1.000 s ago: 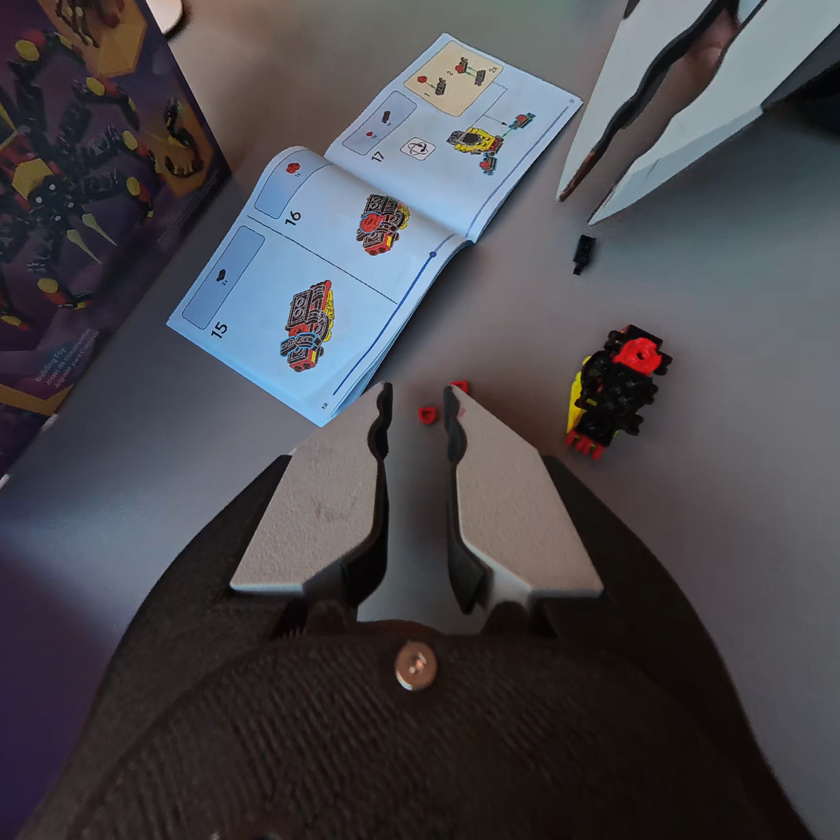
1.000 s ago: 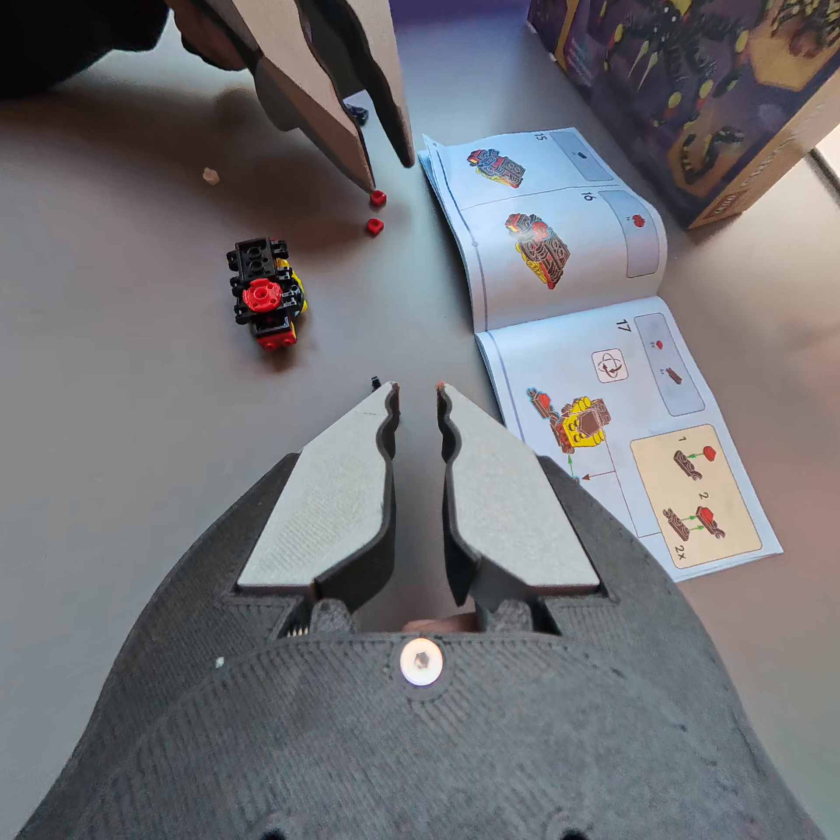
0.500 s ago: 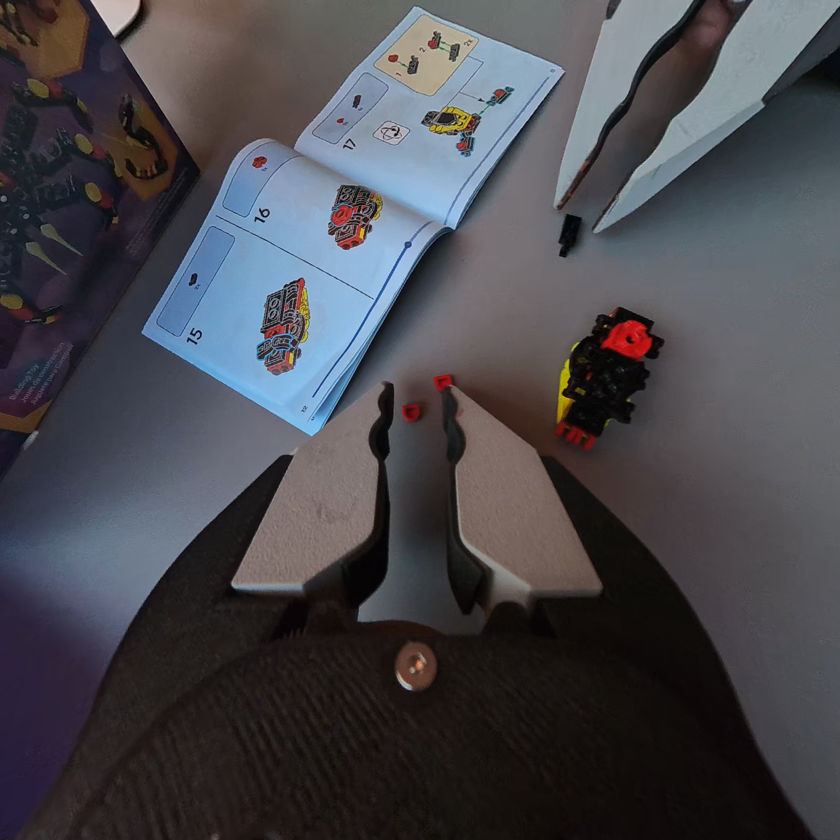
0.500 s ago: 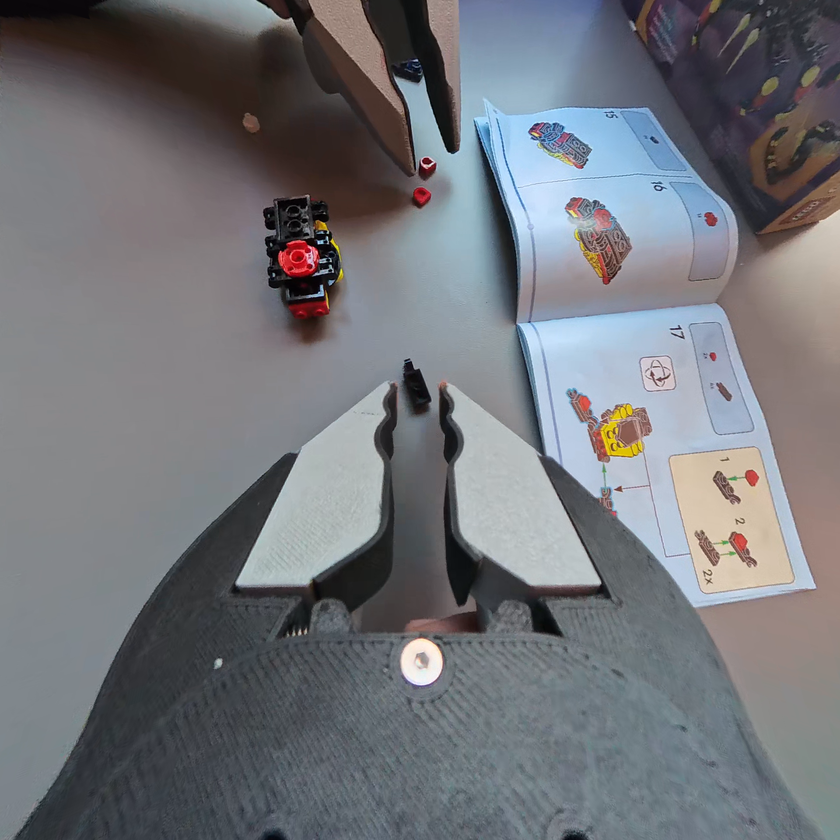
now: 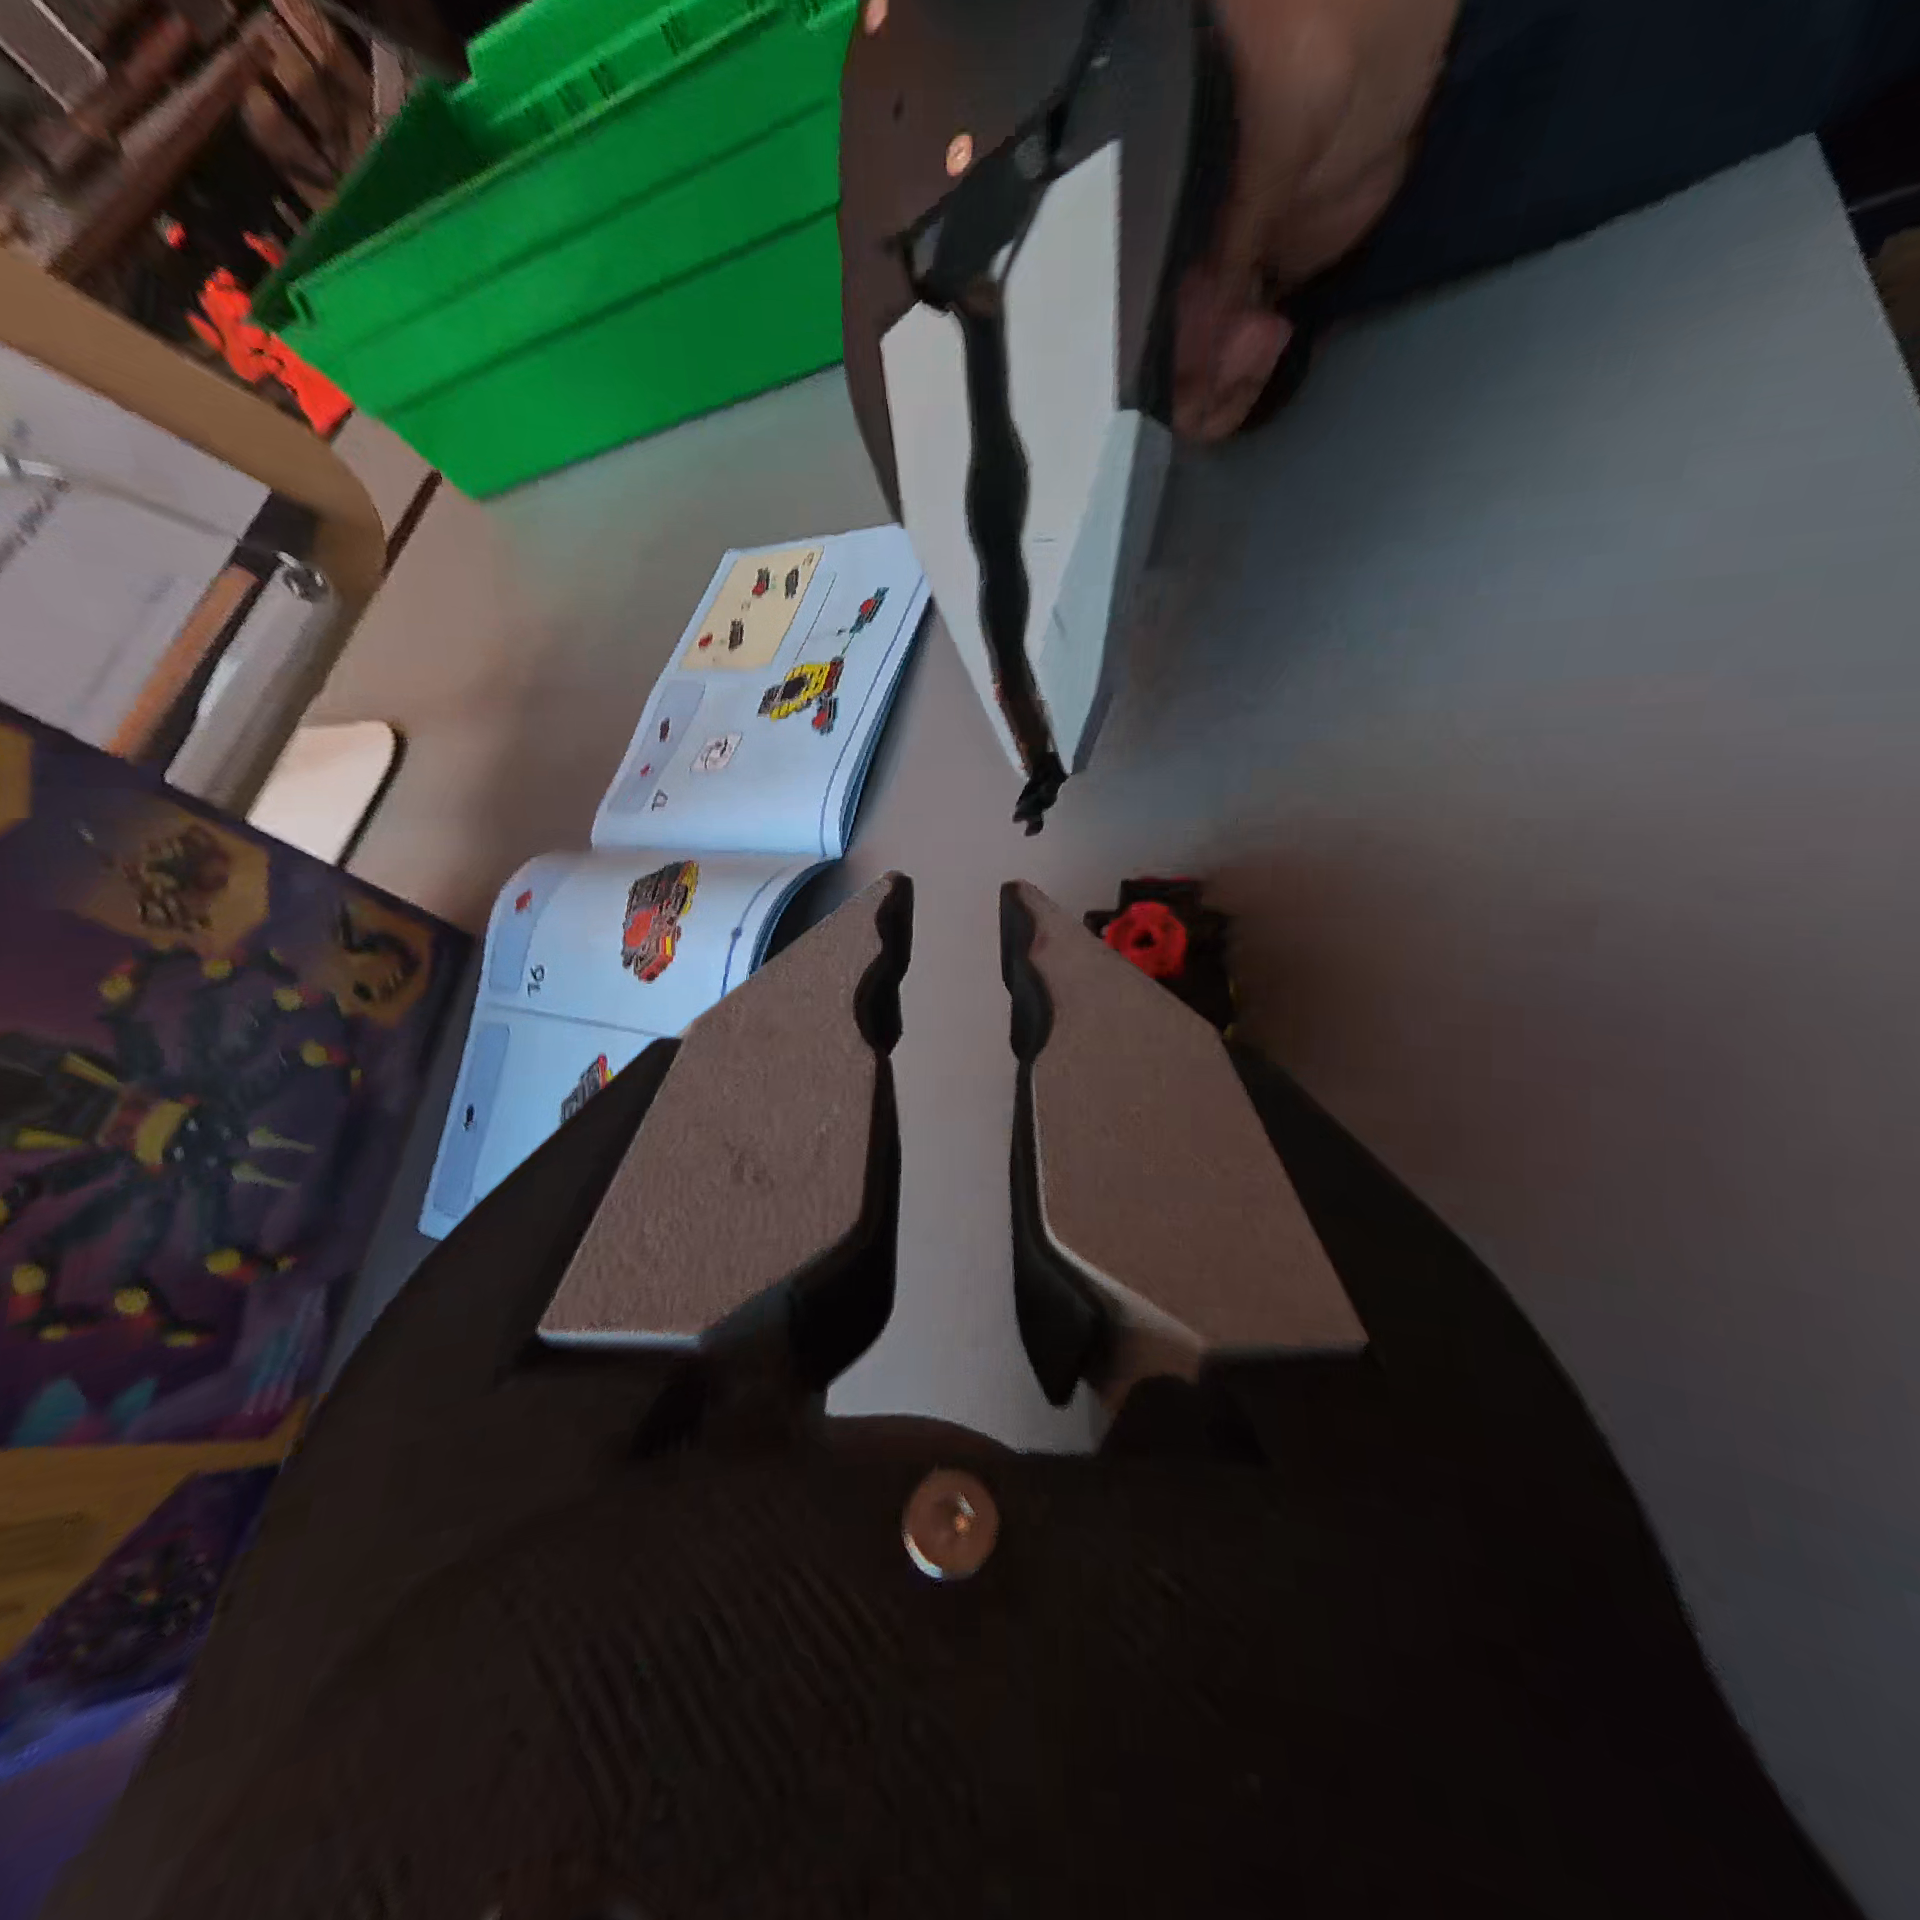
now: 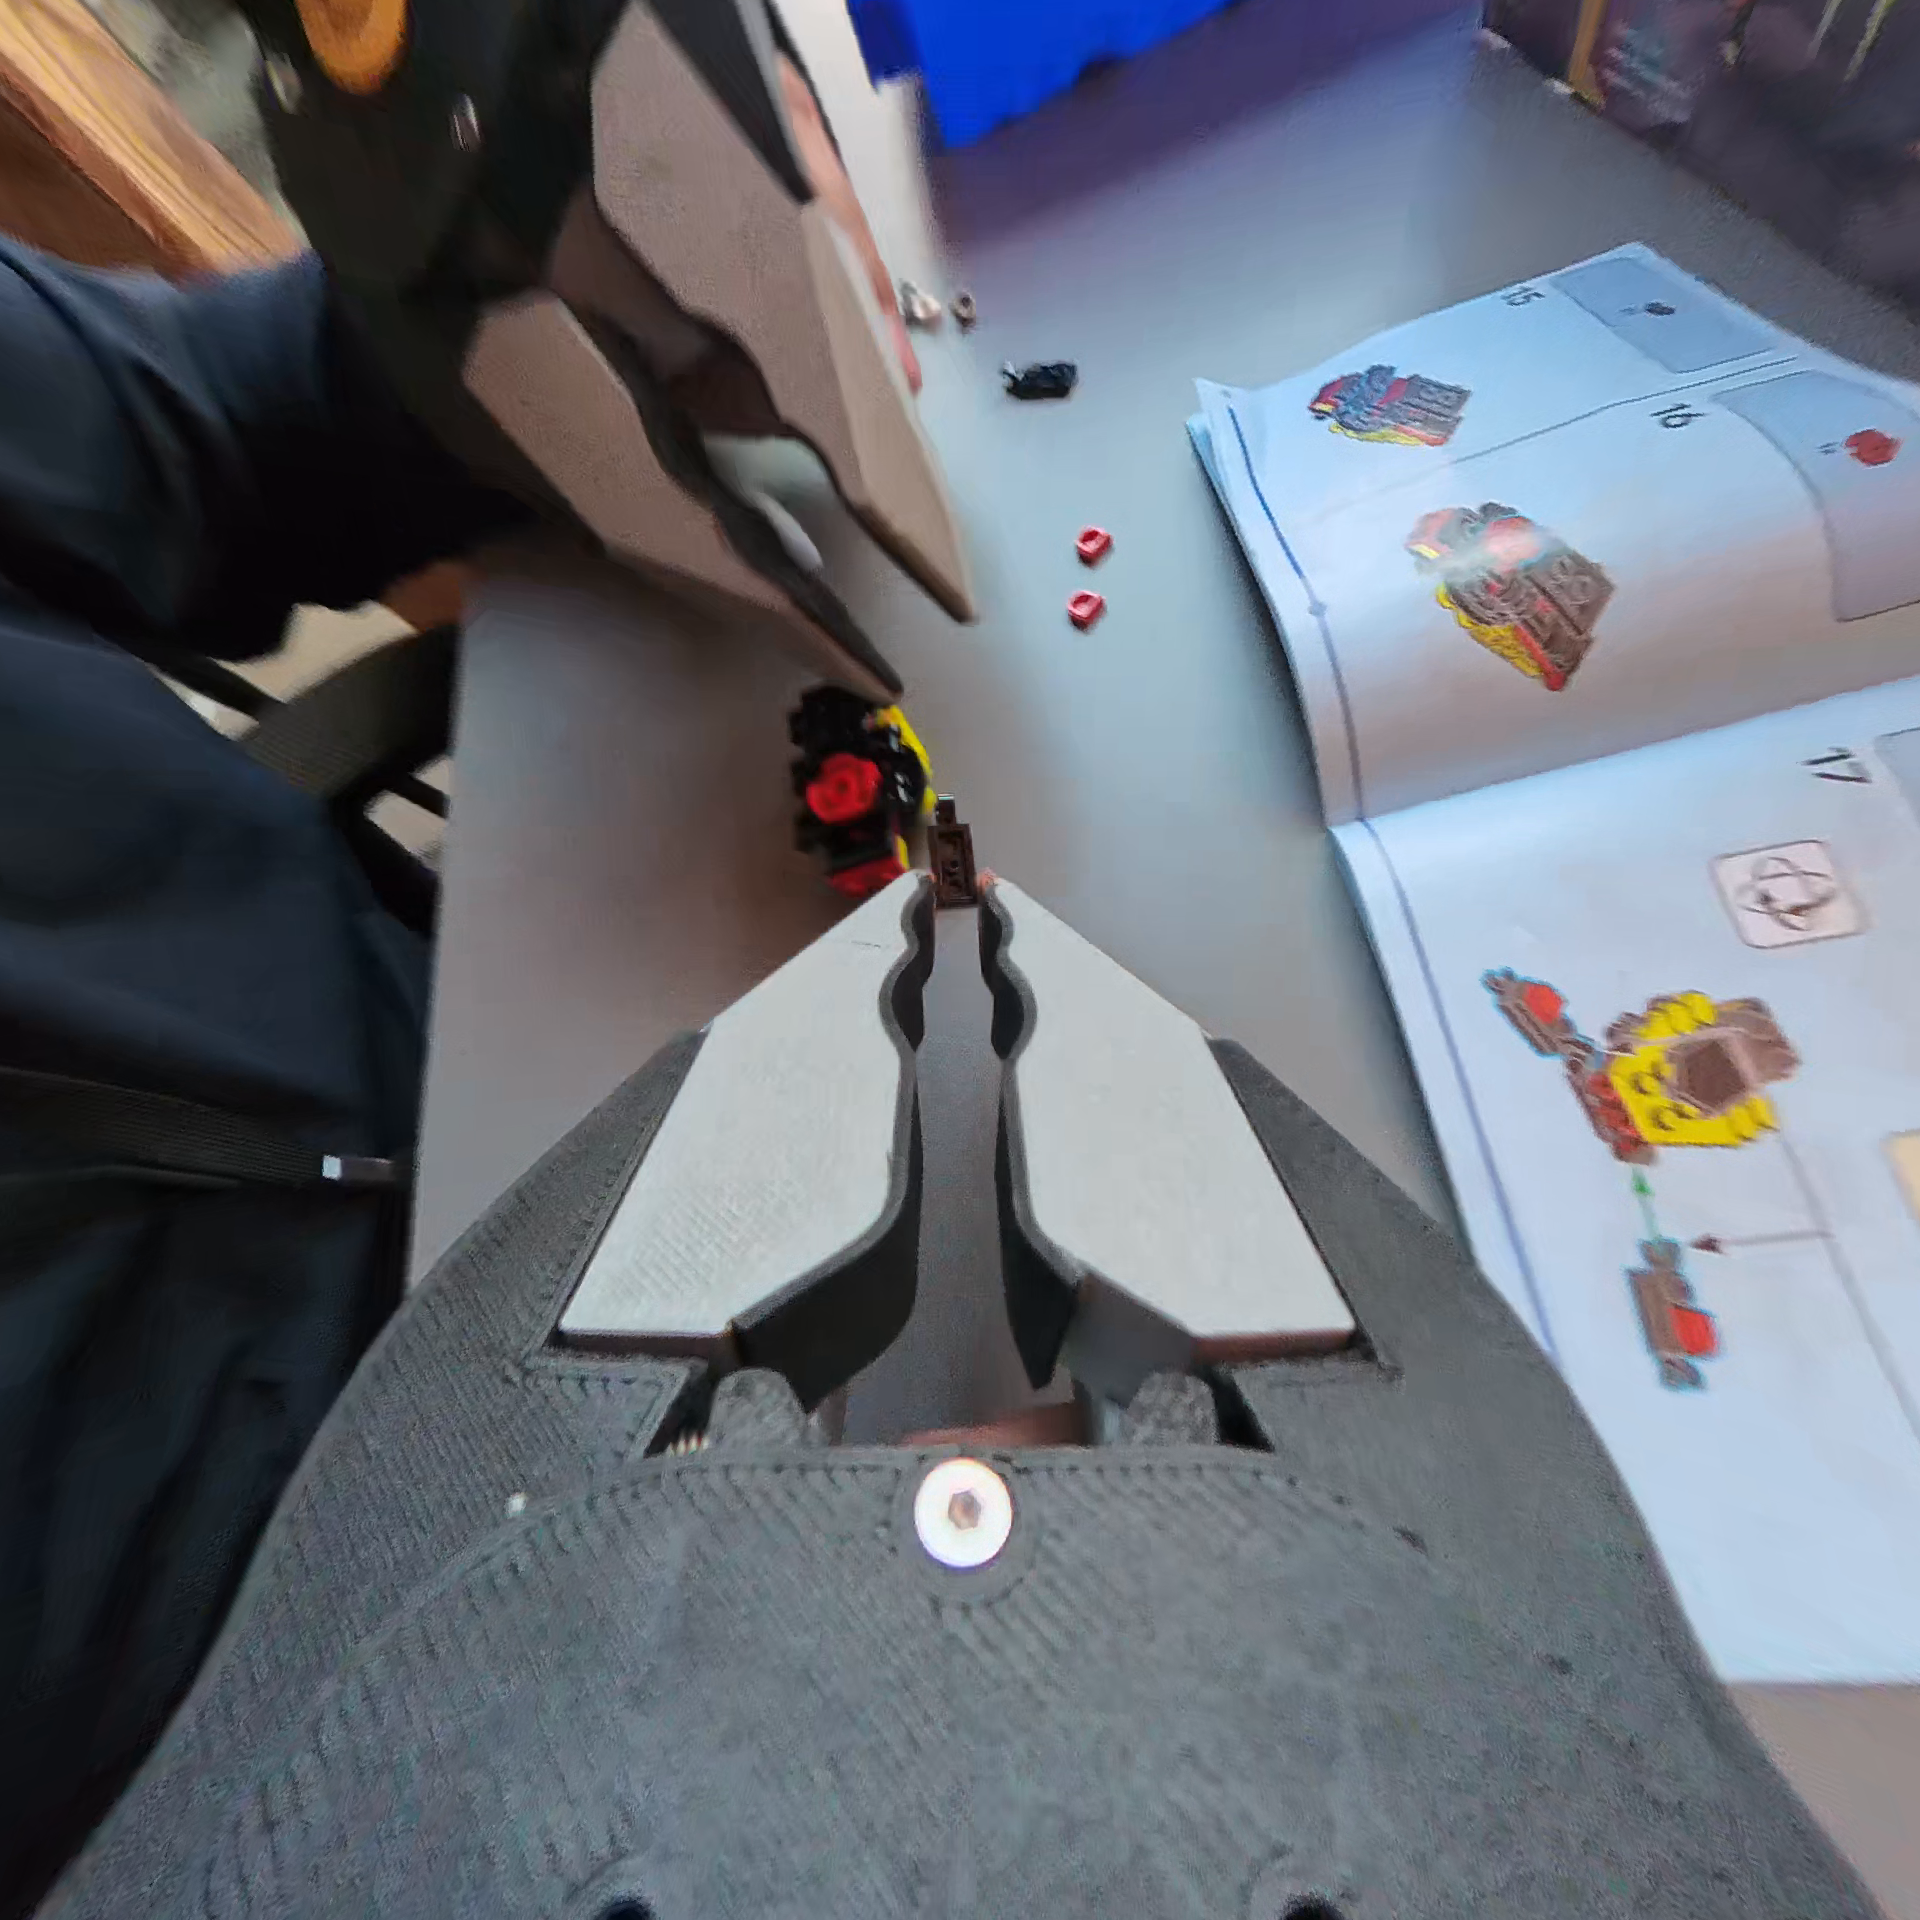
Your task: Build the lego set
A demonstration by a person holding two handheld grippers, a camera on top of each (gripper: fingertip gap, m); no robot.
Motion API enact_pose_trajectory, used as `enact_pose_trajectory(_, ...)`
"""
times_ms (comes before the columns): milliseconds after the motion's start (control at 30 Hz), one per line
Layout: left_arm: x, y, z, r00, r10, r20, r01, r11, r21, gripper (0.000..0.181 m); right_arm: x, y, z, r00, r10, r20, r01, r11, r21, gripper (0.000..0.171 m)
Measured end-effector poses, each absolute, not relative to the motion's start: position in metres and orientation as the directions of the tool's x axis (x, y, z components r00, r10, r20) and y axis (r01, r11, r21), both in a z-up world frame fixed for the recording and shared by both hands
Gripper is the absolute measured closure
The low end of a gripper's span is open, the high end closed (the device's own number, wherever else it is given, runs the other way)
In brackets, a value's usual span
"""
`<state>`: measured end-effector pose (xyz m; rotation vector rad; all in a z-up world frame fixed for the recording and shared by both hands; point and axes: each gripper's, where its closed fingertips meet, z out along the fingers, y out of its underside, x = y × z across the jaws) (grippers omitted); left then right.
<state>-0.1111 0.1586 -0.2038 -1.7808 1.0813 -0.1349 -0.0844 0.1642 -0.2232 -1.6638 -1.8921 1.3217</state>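
Note:
The partly built black, red and yellow model (image 6: 852, 800) stands on the grey table and also shows in the left wrist view (image 5: 1153, 935). My right gripper (image 6: 951, 891) is shut on a small black piece (image 6: 951, 860), held at its tips just right of the model. In the left wrist view that gripper (image 5: 1039, 764) points down with the piece (image 5: 1042, 795) sticking out. My left gripper (image 5: 956, 904) is open and empty, above the table near the model. It shows at top left in the right wrist view (image 6: 930, 655). Two small red pieces (image 6: 1089, 577) lie beyond it.
The open instruction booklet (image 6: 1558, 623) lies right of the model and shows in the left wrist view (image 5: 748, 727). The purple set box (image 5: 156, 1039) stands on the left. Green bins (image 5: 582, 260) sit at the back. Another black piece (image 6: 1039, 379) lies farther off. There is about 4 cm between the tips of the two grippers.
My right gripper has closed on the small black piece and carried it beside the model. My left gripper has tilted up and moved off the two red pieces, still open.

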Motion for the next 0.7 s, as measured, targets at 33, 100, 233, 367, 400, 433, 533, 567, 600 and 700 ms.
enact_pose_trajectory(33,-0.107,0.157,-0.203,0.575,-0.713,-0.401,-0.621,-0.062,-0.781,0.167,-0.086,0.160,-0.219,-0.295,0.873,-0.390,0.620,-0.135,-0.773,0.167)
enact_pose_trajectory(100,-0.100,0.152,-0.207,0.530,-0.732,-0.427,-0.647,-0.024,-0.762,0.166,-0.088,0.155,-0.212,-0.308,0.829,-0.467,0.610,-0.205,-0.766,0.166)
enact_pose_trajectory(233,-0.096,0.152,-0.209,0.510,-0.720,-0.470,-0.670,0.010,-0.742,0.164,-0.088,0.147,-0.202,-0.336,0.743,-0.578,0.607,-0.298,-0.736,0.167)
enact_pose_trajectory(367,-0.089,0.146,-0.206,0.486,-0.737,-0.469,-0.655,0.049,-0.754,0.165,-0.088,0.144,-0.202,-0.338,0.711,-0.617,0.621,-0.324,-0.714,0.167)
enact_pose_trajectory(400,-0.088,0.146,-0.204,0.483,-0.731,-0.482,-0.653,0.066,-0.754,0.165,-0.088,0.143,-0.202,-0.340,0.703,-0.624,0.625,-0.327,-0.709,0.167)
enact_pose_trajectory(433,-0.087,0.146,-0.202,0.483,-0.724,-0.491,-0.653,0.075,-0.753,0.165,-0.087,0.142,-0.203,-0.342,0.698,-0.629,0.629,-0.327,-0.705,0.167)
enact_pose_trajectory(533,-0.087,0.145,-0.205,0.476,-0.734,-0.485,-0.656,0.071,-0.752,0.171,-0.087,0.138,-0.204,-0.349,0.688,-0.636,0.637,-0.324,-0.700,0.167)
enact_pose_trajectory(567,-0.087,0.145,-0.206,0.472,-0.738,-0.483,-0.657,0.072,-0.751,0.173,-0.087,0.138,-0.204,-0.349,0.688,-0.636,0.638,-0.323,-0.699,0.166)
enact_pose_trajectory(600,-0.087,0.145,-0.206,0.470,-0.746,-0.473,-0.655,0.065,-0.753,0.174,-0.087,0.138,-0.205,-0.351,0.690,-0.633,0.636,-0.321,-0.702,0.167)
enact_pose_trajectory(700,-0.089,0.148,-0.207,0.521,-0.761,-0.387,-0.612,-0.017,-0.790,0.177,-0.088,0.144,-0.203,-0.352,0.718,-0.600,0.608,-0.311,-0.730,0.167)
